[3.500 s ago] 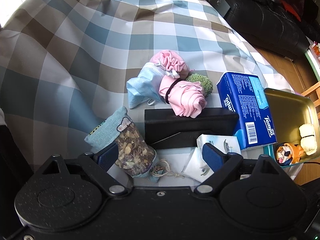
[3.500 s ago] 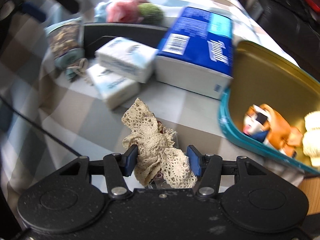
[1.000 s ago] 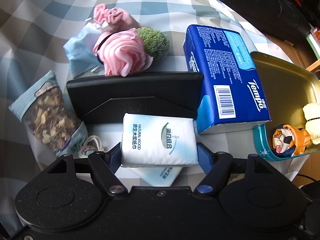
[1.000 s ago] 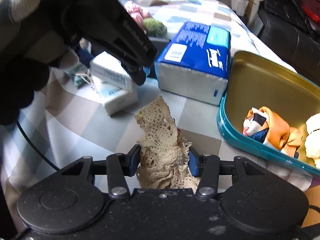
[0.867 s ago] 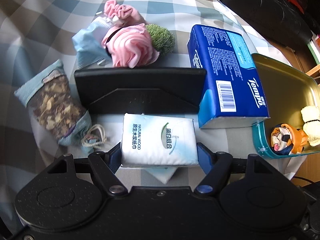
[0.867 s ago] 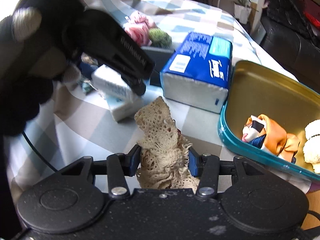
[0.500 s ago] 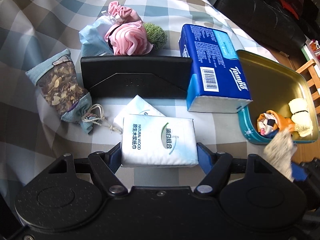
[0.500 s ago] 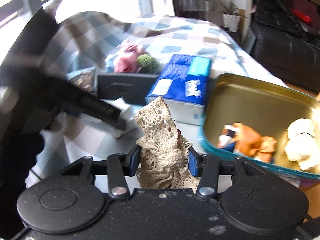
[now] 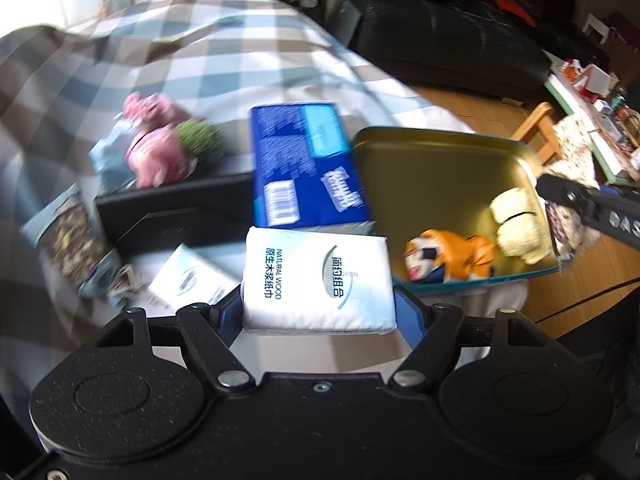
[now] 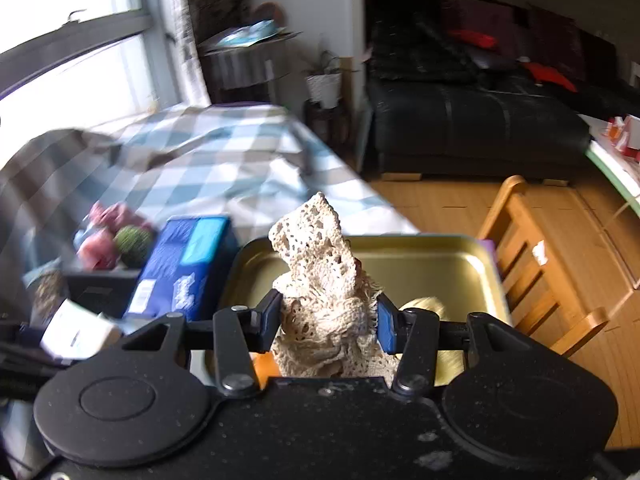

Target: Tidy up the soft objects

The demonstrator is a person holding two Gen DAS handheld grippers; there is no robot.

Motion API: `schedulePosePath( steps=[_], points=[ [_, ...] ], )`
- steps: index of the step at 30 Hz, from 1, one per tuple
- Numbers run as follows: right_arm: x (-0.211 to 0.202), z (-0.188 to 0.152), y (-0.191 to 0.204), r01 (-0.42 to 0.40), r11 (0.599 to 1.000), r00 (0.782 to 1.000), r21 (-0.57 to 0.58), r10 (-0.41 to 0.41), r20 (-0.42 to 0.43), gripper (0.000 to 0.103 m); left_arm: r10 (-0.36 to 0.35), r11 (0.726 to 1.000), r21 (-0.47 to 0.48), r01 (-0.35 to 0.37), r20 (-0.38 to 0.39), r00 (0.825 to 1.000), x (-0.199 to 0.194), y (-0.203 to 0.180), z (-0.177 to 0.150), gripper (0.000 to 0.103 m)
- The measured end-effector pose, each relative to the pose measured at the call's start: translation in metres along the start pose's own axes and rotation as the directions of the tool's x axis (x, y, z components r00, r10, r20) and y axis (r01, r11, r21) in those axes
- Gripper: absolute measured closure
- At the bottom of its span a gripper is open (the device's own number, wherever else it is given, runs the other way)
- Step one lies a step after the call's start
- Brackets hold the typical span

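Cream lace cloth (image 10: 324,280) clamped between right claw (image 10: 326,324) pads.

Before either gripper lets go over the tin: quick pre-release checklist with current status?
1. Right gripper clamped on the lace cloth: ok, pads pinch it on both sides.
2. Left gripper holding the white tissue pack: ok, pack sits squarely between the pads.
3. Lace cloth over the gold tin: ok, the tin's floor shows behind and below it.
4. Tissue pack over the tin: not ok, it looks short of the tin's near-left corner.
5. Free space in the tin: ok, only the orange toy and cream bundle lie at its near end.
6. Grippers clear of each other: cannot tell.
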State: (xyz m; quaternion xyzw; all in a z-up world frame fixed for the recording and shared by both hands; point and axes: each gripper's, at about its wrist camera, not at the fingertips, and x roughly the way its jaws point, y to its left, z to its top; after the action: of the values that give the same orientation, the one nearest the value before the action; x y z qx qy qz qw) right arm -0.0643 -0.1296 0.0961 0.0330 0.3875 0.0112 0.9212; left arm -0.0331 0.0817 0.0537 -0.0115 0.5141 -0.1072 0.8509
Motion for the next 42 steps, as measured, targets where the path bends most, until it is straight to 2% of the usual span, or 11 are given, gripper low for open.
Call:
schedulePosePath(
  steps=[8,17,23,28,32,42],
  points=[
    [0.027,0.051,-0.046,0.052,0.987,0.998,0.15,-0.055,0.014,0.056,-0.07,0.996,0.058,0.068,0.029,0.997,0.011,-0.047,0.044,0.033],
    [0.062,0.088,-0.078,0.101,0.965,0.994,0.243,-0.086,-0.074,0.055,-0.102,0.99,0.096,0.101,0.006,0.995,0.039,-0.071,0.081,0.033],
    [0.073,0.078,-0.098,0.096,0.942,0.988,0.323,-0.052,-0.143,0.055,-0.124,0.99,0.063,0.126,-0.033,0.992,0.064,-0.073,0.097,0.033],
    [0.076,0.063,-0.109,0.13,0.921,0.981,0.368,-0.066,-0.18,0.055,-0.124,0.992,0.01,0.125,-0.09,0.988,0.085,-0.061,0.088,0.033],
    [0.078,0.059,-0.113,0.096,0.9,0.981,0.426,-0.012,-0.195,0.055,-0.135,0.99,-0.048,0.13,-0.131,0.982,0.1,-0.052,0.085,0.033],
    [0.082,0.062,-0.087,0.047,0.931,0.979,0.361,0.028,-0.2,0.052,-0.109,0.994,-0.045,0.104,-0.124,0.986,0.105,-0.049,0.085,0.033]
  ],
)
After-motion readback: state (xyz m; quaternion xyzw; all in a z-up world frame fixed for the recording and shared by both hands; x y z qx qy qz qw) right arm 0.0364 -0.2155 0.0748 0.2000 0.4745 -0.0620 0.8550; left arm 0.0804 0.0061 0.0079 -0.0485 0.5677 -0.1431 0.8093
